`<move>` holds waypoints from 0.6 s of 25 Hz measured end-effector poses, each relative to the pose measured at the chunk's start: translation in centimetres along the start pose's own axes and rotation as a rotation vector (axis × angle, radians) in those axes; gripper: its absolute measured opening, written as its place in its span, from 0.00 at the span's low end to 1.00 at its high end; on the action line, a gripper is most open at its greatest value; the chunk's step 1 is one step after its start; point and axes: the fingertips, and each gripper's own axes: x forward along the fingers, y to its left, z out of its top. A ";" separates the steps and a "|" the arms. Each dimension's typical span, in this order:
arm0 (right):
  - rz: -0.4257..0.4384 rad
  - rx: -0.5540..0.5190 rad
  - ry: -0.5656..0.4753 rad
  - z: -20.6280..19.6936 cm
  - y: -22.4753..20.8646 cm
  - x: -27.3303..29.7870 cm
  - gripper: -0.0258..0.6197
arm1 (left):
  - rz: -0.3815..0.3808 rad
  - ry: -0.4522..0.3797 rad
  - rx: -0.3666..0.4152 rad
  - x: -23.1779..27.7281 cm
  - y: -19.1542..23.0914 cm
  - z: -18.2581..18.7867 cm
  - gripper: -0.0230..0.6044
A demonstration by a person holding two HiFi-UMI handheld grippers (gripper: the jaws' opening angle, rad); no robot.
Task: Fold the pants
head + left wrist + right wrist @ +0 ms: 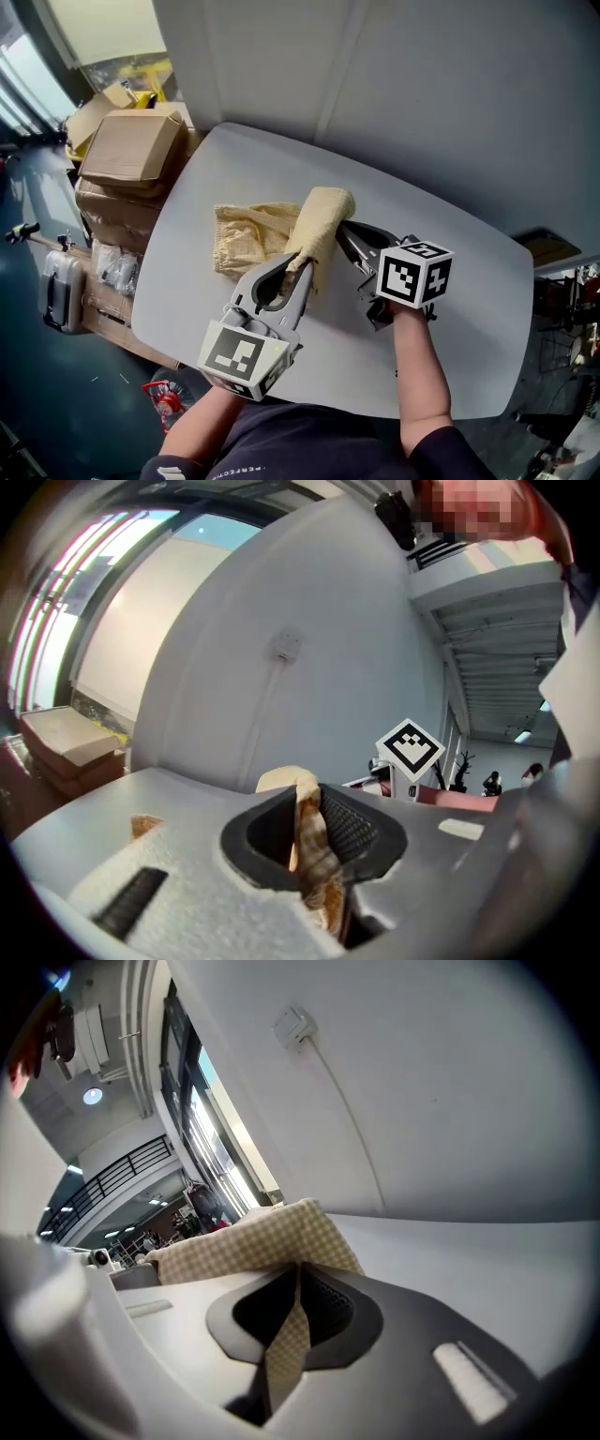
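Note:
The pants (253, 234) are pale yellow checked cloth, partly bunched on the grey table (469, 309). One part is lifted into a raised fold (323, 214) between both grippers. My left gripper (302, 264) is shut on the near end of that fold, and cloth fills its jaws in the left gripper view (305, 808). My right gripper (343, 230) is shut on the fold's right edge. In the right gripper view (298, 1274) a thin strip of checked cloth (253, 1241) is pinched between the pads. The rest of the pants lies flat to the left.
Cardboard boxes (127, 150) are stacked past the table's left edge, with a dark case (61, 291) on the floor below them. A red object (167, 398) lies on the floor near the front left corner. A grey wall (422, 94) stands close behind the table.

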 end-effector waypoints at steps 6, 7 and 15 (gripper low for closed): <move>0.071 -0.040 0.009 1.1 5.5 6.7 0.07 | 0.193 0.042 -0.034 -5.0 8.8 -0.4 0.13; 0.088 -0.033 0.014 1.0 6.2 7.8 0.07 | 0.226 0.055 -0.034 -5.8 10.1 -0.7 0.13; 0.156 -0.047 0.152 -2.1 10.1 13.9 0.11 | 0.332 0.235 -0.067 -9.5 16.5 -6.9 0.17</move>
